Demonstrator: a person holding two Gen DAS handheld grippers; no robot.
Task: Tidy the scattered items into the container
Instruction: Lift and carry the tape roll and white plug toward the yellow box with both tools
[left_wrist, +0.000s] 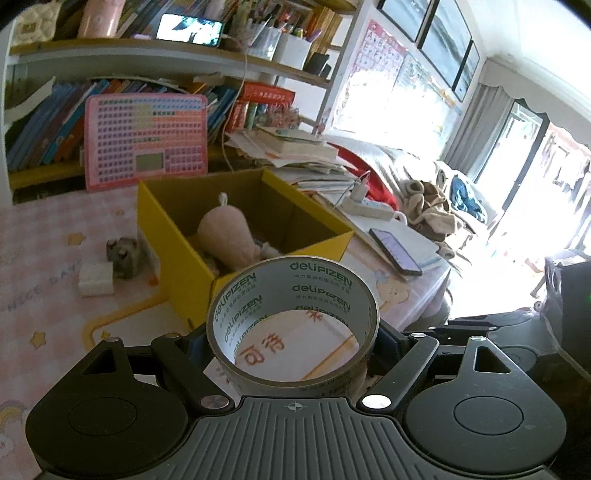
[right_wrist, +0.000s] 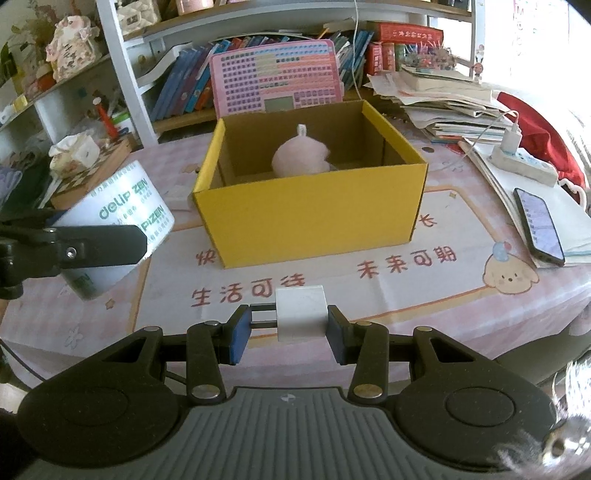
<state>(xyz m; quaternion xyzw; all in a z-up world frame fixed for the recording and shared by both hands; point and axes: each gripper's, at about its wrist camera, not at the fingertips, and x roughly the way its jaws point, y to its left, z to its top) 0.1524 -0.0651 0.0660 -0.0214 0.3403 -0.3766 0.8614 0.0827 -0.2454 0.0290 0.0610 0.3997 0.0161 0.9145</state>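
My left gripper (left_wrist: 291, 343) is shut on a roll of clear tape (left_wrist: 291, 314) and holds it above the mat, just short of the yellow cardboard box (left_wrist: 177, 251). The box holds a pink plush toy (left_wrist: 229, 236). In the right wrist view the box (right_wrist: 314, 206) stands at centre with the plush (right_wrist: 301, 157) inside, and the tape roll (right_wrist: 118, 218) hangs at the left in the left gripper's finger (right_wrist: 99, 245). My right gripper (right_wrist: 284, 326) holds a white charger plug (right_wrist: 301, 314) between its pads, low over the mat in front of the box.
A white eraser-like block (left_wrist: 96, 278) and a small grey figure (left_wrist: 123, 256) lie left of the box. A phone (right_wrist: 539, 225), a power strip (right_wrist: 524, 166) and stacked papers (right_wrist: 450, 107) lie to the right. A pink keyboard toy (right_wrist: 277, 77) and bookshelves stand behind.
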